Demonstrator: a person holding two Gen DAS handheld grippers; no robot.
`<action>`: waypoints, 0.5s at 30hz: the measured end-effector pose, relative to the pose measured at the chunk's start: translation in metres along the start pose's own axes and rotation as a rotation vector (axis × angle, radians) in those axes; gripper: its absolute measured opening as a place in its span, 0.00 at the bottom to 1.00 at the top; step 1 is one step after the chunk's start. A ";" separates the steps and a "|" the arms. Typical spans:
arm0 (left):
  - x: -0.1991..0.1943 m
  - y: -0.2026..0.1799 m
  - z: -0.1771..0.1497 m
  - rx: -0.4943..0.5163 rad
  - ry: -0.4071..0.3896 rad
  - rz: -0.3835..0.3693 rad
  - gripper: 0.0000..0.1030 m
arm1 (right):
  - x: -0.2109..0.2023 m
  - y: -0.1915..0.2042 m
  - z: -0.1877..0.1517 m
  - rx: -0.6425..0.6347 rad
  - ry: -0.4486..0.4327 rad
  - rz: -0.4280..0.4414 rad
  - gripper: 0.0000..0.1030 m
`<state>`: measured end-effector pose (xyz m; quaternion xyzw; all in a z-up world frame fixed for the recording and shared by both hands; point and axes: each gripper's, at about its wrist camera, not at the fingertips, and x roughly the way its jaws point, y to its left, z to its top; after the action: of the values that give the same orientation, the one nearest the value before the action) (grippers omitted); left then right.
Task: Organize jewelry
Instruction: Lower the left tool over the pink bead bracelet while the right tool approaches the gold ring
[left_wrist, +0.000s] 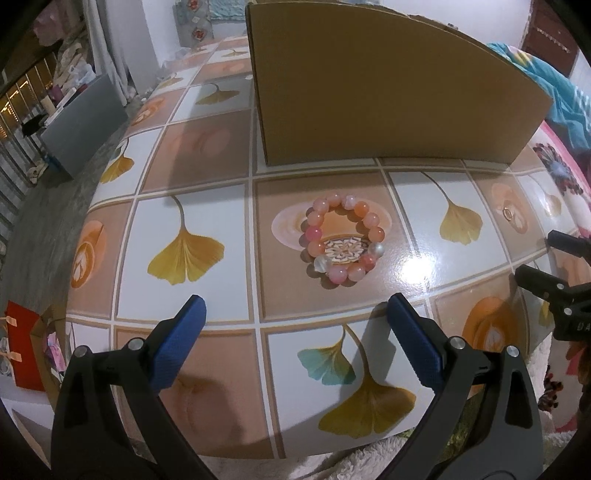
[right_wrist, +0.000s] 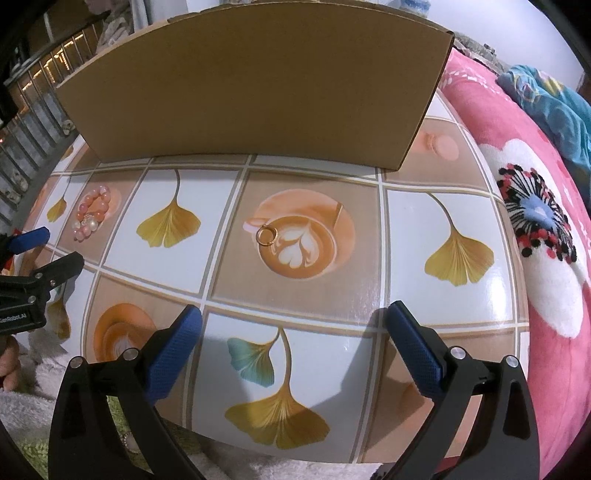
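A pink and orange bead bracelet (left_wrist: 344, 239) lies flat on the patterned table (left_wrist: 207, 206), straight ahead of my left gripper (left_wrist: 295, 308), which is open and empty a short way in front of it. A small gold ring (right_wrist: 266, 235) rests on a printed coffee cup, ahead of my right gripper (right_wrist: 294, 314), also open and empty. The bracelet (right_wrist: 91, 214) shows at the far left of the right wrist view, the ring (left_wrist: 508, 213) at the far right of the left wrist view. A tall cardboard box (left_wrist: 384, 85) stands behind both pieces; its inside is hidden.
The cardboard box (right_wrist: 251, 85) blocks the back of the table. A pink flowered blanket (right_wrist: 535, 229) borders the right edge. A grey bin (left_wrist: 83, 125) and a red bag (left_wrist: 26, 347) sit on the floor to the left. Each gripper appears at the other's side.
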<state>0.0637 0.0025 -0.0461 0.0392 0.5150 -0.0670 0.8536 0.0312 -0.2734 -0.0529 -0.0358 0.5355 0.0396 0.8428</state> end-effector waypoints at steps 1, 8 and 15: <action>0.000 0.000 -0.001 -0.004 -0.001 0.002 0.92 | 0.000 0.000 0.000 -0.003 -0.003 0.001 0.94; -0.004 -0.004 -0.006 -0.009 -0.014 0.014 0.93 | -0.001 0.000 -0.003 -0.006 -0.017 0.000 0.94; -0.003 -0.004 -0.004 -0.013 -0.018 0.016 0.93 | -0.002 0.000 -0.002 -0.002 -0.009 -0.002 0.94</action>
<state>0.0582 -0.0008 -0.0449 0.0370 0.5073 -0.0572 0.8591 0.0289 -0.2733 -0.0520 -0.0372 0.5315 0.0394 0.8453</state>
